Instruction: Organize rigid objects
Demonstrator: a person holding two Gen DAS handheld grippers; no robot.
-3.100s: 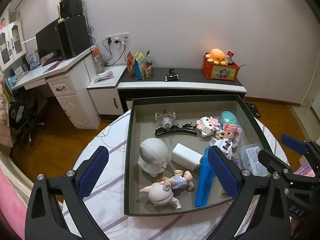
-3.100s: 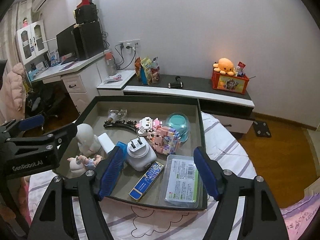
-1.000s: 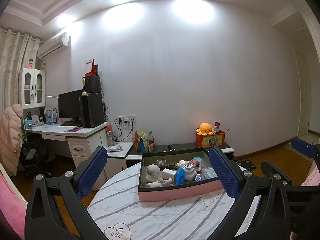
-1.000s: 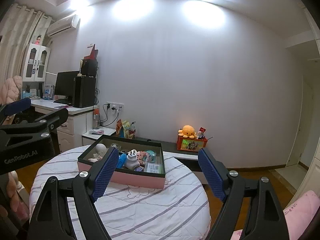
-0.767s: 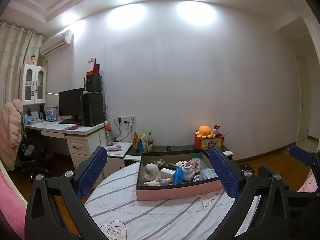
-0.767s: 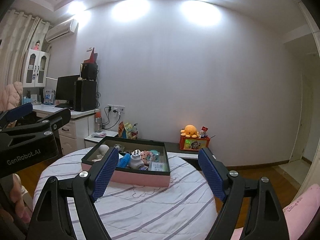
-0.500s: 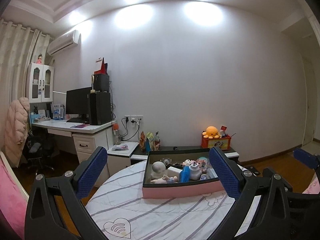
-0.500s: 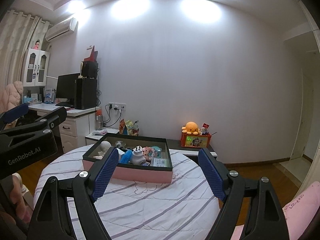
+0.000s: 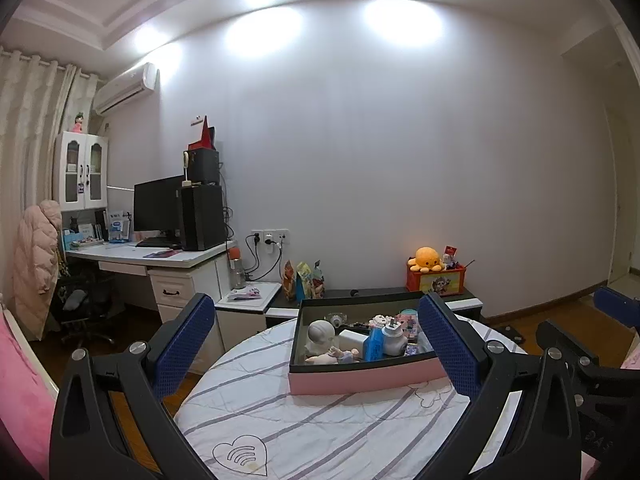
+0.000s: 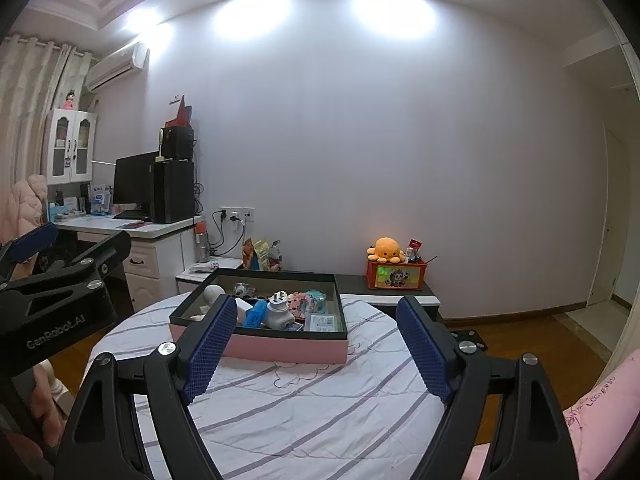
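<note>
Left wrist view: the left gripper (image 9: 316, 344) is spread wide with nothing between its blue pads, held level and well back from the round bench (image 9: 320, 420). A few seconds ago this camera looked steeply down into the tray (image 9: 360, 376) from close above; now the tray sits small on the far right part of the bench, seen from its pink side wall. That pull-back, with nothing carried away, suggests the sorting inside the tray is done or paused. The tray's long axis runs left to right across this view, one long wall facing the camera. Inside it, the white round-headed figure (image 9: 320, 334) stands at the left, a doll (image 9: 334, 356) lies in front of it, and the blue box (image 9: 374, 344) and white plug adapter (image 9: 392, 338) stand upright toward the middle.

Right wrist view: the right gripper (image 10: 316, 350) is likewise spread and empty, and its view has drawn back in the same way. The tray (image 10: 280, 350) lies between its pads in the picture but well beyond them, long axis again left to right, angled slightly away on the left. A flat packet (image 10: 322, 322) lies at its near right corner. The left gripper's body shows at the left edge.
</note>
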